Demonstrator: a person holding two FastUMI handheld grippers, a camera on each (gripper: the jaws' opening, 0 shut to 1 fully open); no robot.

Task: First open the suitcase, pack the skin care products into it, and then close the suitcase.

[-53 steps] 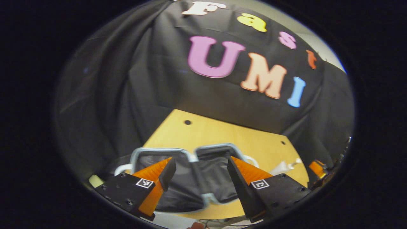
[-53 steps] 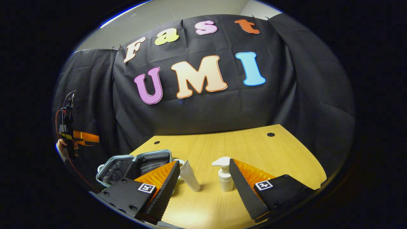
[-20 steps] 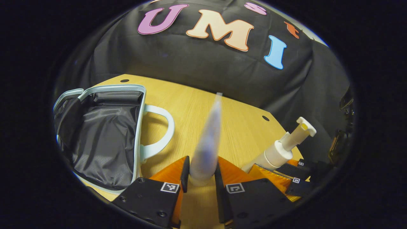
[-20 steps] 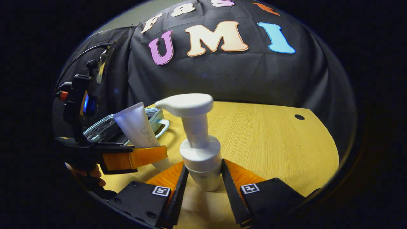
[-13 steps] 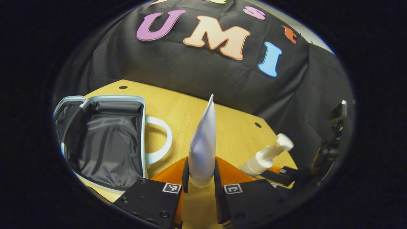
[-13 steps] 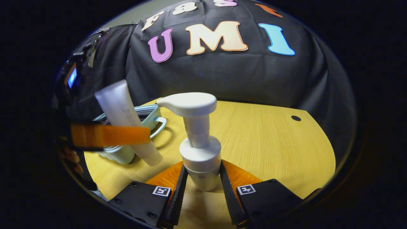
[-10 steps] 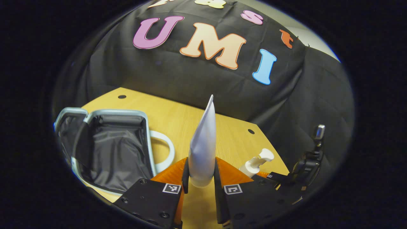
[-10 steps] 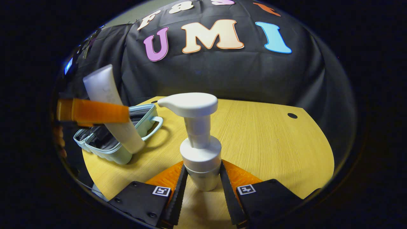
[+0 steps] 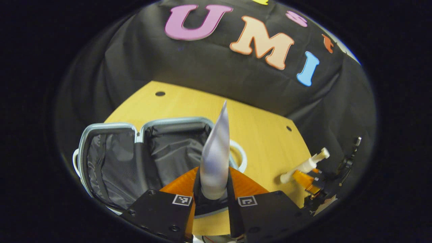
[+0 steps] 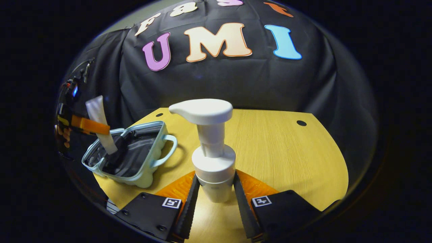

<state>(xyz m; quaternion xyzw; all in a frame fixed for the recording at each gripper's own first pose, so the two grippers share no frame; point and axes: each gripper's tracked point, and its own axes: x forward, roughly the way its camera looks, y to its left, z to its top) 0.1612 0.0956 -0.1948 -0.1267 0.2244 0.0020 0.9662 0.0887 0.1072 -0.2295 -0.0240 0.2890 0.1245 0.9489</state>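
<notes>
in the left gripper view, the left gripper (image 9: 212, 195) at 6 o'clock has its fingers closed tight on the cap end of a white tube (image 9: 215, 158), one finger pressing each side; the tube stands up toward 12 o'clock, tapering to its flat crimped end. just behind and below it, from 9 o'clock across to the centre, lies the suitcase (image 9: 111, 135), spread open on the wooden table (image 9: 263, 135), its two pale-rimmed halves showing dark lining. the tube's lower end hangs over the right half, near its curved handle (image 9: 240, 158). whether the tube touches the lining cannot be told. out at 4 o'clock the right gripper (image 9: 308, 179) holds the pump bottle (image 9: 303, 165), tilted in this view.

in the right gripper view, the right gripper (image 10: 213, 199) at 6 o'clock is closed on the lower body of the white pump bottle (image 10: 213, 158), both fingers against its sides; the bottle stands upright with its nozzle pointing toward 9 o'clock. farther off at 9 o'clock the open suitcase (image 10: 141, 175) sits on the table (image 10: 287, 158), and above it the left gripper (image 10: 89, 125) grips the tube (image 10: 101, 126), whose lower end dips into the case. a hand (image 10: 64, 135) shows at the far edge.
</notes>
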